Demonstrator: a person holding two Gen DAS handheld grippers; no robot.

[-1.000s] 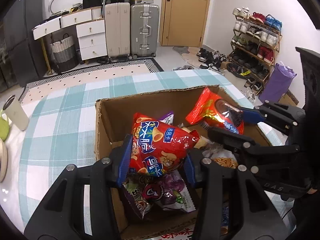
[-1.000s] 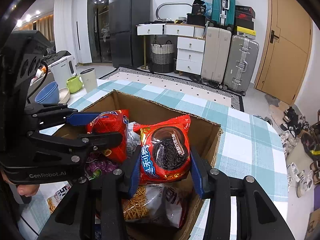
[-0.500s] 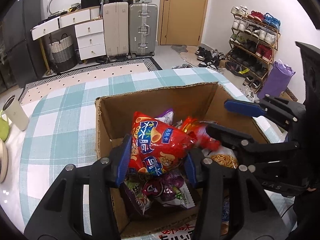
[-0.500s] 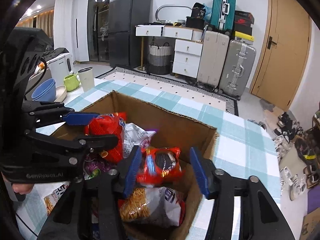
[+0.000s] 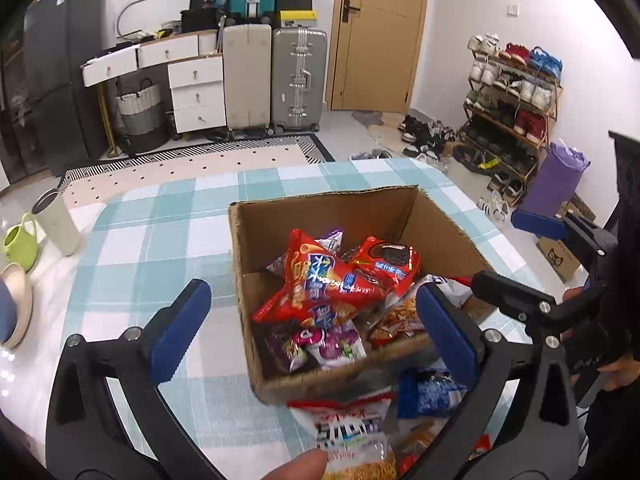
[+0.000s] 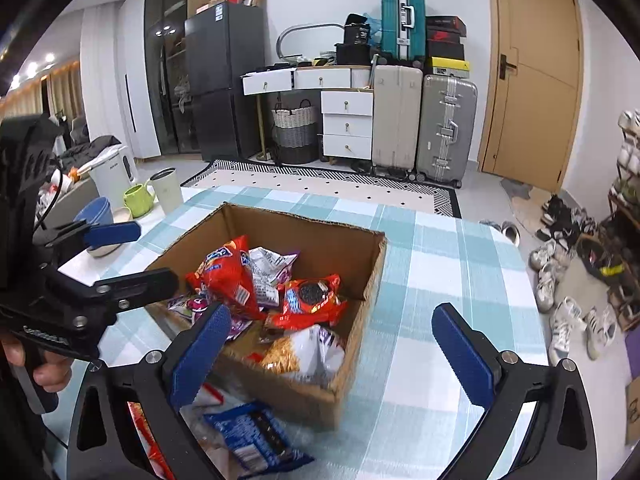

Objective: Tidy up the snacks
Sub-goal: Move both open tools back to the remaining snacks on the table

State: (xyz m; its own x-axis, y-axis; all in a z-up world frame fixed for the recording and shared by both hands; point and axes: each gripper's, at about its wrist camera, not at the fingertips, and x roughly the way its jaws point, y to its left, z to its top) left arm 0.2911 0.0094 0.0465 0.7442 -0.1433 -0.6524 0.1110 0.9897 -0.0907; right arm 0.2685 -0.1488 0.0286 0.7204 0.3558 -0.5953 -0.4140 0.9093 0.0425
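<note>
Two red bags top the heap of snacks in the open cardboard box (image 5: pixel 320 208) seen from the left wrist: a chip bag (image 5: pixel 316 284) with blue lettering, lying tilted, and just beside it a cookie bag (image 5: pixel 386 260) printed with a dark sandwich cookie; purple packets (image 5: pixel 320 340) and an orange-and-white noodle bag (image 5: pixel 400 316) lie lower in the box. The left gripper (image 5: pixel 308 320) has just been opening; its jaws stand wide and hold nothing, the box edge between them. From the right wrist, the same box (image 6: pixel 372 280) sits on the checked tablecloth (image 6: pixel 440 280), with a blue packet (image 6: pixel 256 436) loose on the cloth in front. The right gripper (image 6: pixel 332 344) has likewise just been opening and stands wide, empty.
</note>
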